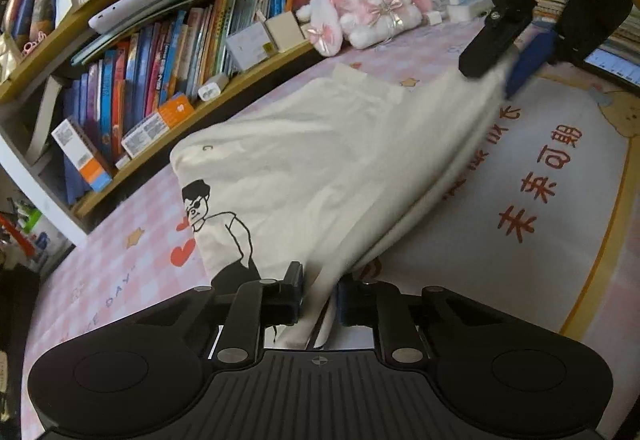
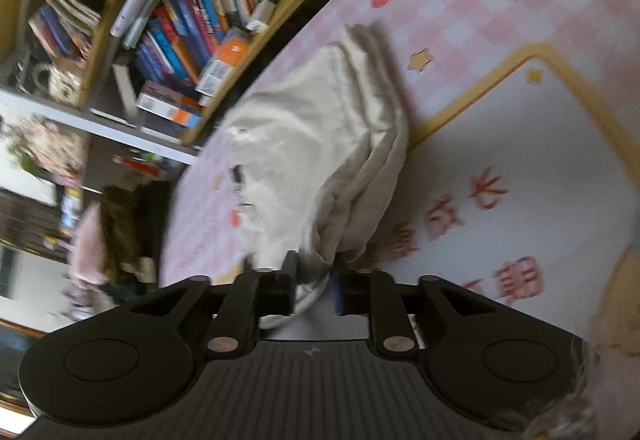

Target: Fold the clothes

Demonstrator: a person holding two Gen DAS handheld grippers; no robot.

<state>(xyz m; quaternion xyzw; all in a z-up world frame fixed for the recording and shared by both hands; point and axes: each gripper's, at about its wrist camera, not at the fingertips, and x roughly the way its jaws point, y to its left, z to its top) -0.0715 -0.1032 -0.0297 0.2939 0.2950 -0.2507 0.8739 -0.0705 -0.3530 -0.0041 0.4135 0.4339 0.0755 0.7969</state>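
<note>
A cream T-shirt (image 1: 304, 168) with a black cartoon figure printed on it lies partly folded on the pink checked table cover (image 1: 120, 280). One edge of it is lifted and stretched between both grippers. My left gripper (image 1: 320, 296) is shut on the near corner of the shirt, with cloth bunched between its fingers. My right gripper (image 1: 494, 74) shows at the upper right of the left wrist view, its black finger and blue pad holding the far corner. In the right wrist view the right gripper (image 2: 316, 282) has the gathered shirt (image 2: 320, 144) between its fingers.
A white mat (image 1: 540, 180) with red characters and a yellow border lies under the lifted edge. A bookshelf (image 1: 152, 80) full of books runs along the table's far side. A pink and white plush rabbit (image 1: 368, 0) sits at the table's end.
</note>
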